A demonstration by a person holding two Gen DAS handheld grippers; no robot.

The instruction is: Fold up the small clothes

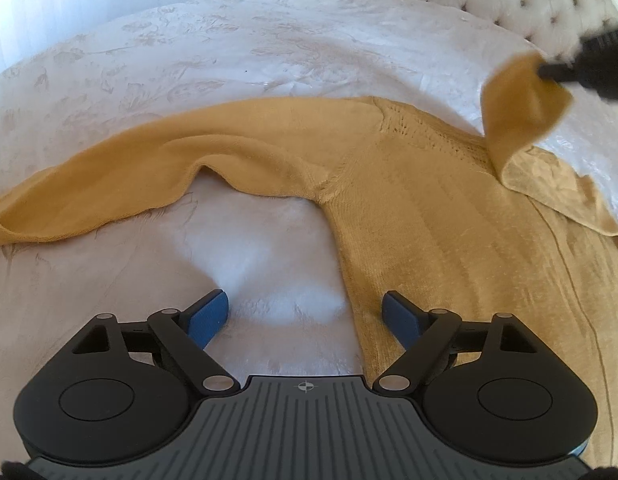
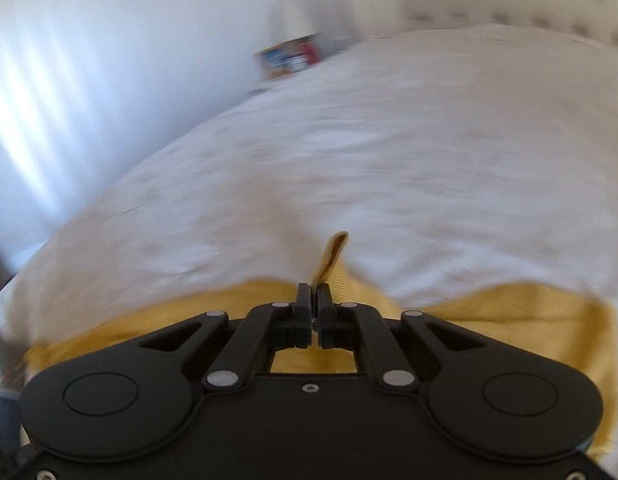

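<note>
Right gripper (image 2: 313, 300) pinching lifted sweater (image 1: 429, 208) sleeve, left gripper (image 1: 305, 312) spread at its edge

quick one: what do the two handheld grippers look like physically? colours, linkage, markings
Left gripper: black body with two round discs, black linkage bars on silver pivot pins, blue pads on the jaws, and a grey ribbed centre plate bearing a small crosshair mark. Right gripper: same black discs, bars and silver pins, but its jaws look all black and the centre plate is plain with one small screw. No cables visible.
</note>
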